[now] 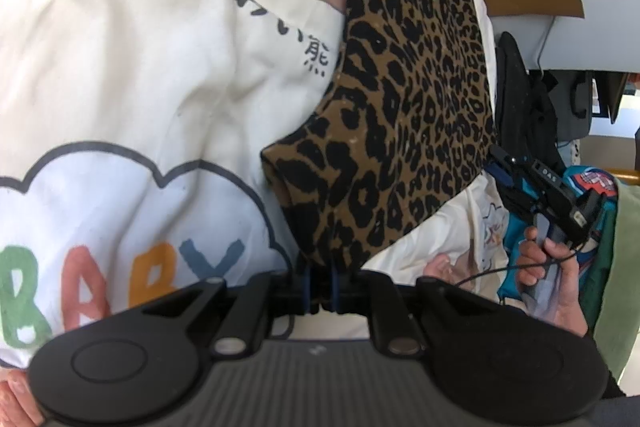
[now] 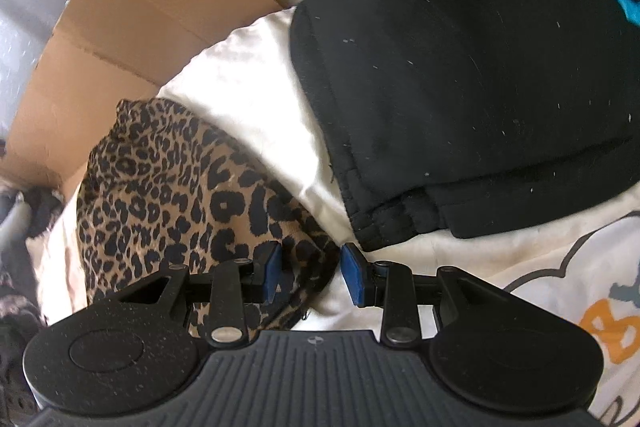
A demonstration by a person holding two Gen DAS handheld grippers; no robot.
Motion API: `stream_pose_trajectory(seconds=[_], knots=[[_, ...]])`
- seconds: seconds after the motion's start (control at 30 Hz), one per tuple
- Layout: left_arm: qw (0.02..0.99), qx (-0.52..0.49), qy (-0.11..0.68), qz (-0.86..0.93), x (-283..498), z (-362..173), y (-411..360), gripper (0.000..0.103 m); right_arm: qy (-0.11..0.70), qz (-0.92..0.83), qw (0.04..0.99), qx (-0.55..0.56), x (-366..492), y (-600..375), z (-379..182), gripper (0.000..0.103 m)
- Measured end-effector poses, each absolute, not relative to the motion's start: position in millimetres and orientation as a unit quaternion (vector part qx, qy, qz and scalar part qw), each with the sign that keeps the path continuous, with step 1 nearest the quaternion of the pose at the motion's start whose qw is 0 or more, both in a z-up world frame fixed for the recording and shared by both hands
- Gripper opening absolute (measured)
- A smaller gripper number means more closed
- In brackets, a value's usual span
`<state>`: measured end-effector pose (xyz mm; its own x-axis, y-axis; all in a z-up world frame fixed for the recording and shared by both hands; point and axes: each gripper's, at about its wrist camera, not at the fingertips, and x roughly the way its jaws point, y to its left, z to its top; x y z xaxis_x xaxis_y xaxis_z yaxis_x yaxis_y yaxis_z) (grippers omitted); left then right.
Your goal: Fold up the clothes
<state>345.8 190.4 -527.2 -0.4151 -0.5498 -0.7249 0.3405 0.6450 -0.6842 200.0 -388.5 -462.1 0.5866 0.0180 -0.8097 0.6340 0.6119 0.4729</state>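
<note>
A leopard-print cloth (image 1: 404, 99) hangs down the middle of the left wrist view, in front of a cream sheet with a cloud and "BABY" print (image 1: 120, 87). My left gripper (image 1: 321, 291) is shut on its lower edge, the blue pads pinching the fabric. In the right wrist view the same leopard cloth (image 2: 172, 179) lies bunched on the cream sheet (image 2: 248, 95). There my right gripper (image 2: 310, 273) is open just over the cloth's near corner. Its left pad (image 2: 273, 267) overlaps the print and its right pad (image 2: 354, 277) is over the sheet.
A folded black garment (image 2: 460, 67) lies on the sheet to the right. A cardboard box (image 2: 132, 15) stands behind the leopard cloth. Teal and green clothes (image 1: 608, 227) pile at the right, where a hand (image 1: 560, 279) grips a handle.
</note>
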Motion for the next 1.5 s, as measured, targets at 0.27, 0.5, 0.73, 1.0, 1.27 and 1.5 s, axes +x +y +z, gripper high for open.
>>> stream_pose_trajectory(seconds=[0.27,0.5,0.73,1.0,1.27,1.5], knots=[[0.538,-0.071,0.732,-0.412,344.9,-527.0,189.3,0.011,0.41,-0.17,0.803,0.398,202.0,-390.6,-466.1,0.021],[0.54,-0.073,0.732,-0.41,344.5,-527.6,187.8,0.011,0.399,-0.148,0.807,0.409,196.3,-394.1,-461.0,0.007],[0.539,-0.104,0.734,-0.4,349.2,-531.6,190.8,0.021,0.397,-0.143,0.802,0.422,201.6,-396.4,-468.2,0.028],[0.536,-0.14,0.736,-0.389,347.4,-540.0,197.4,0.022,0.4,-0.139,0.806,0.415,208.5,-395.7,-473.7,0.008],[0.539,-0.147,0.731,-0.391,345.1,-540.7,199.1,0.017,0.394,-0.152,0.796,0.434,207.2,-400.3,-478.6,0.007],[0.54,-0.139,0.726,-0.402,348.3,-534.0,200.2,0.008,0.391,-0.15,0.796,0.436,206.1,-399.7,-474.1,0.007]])
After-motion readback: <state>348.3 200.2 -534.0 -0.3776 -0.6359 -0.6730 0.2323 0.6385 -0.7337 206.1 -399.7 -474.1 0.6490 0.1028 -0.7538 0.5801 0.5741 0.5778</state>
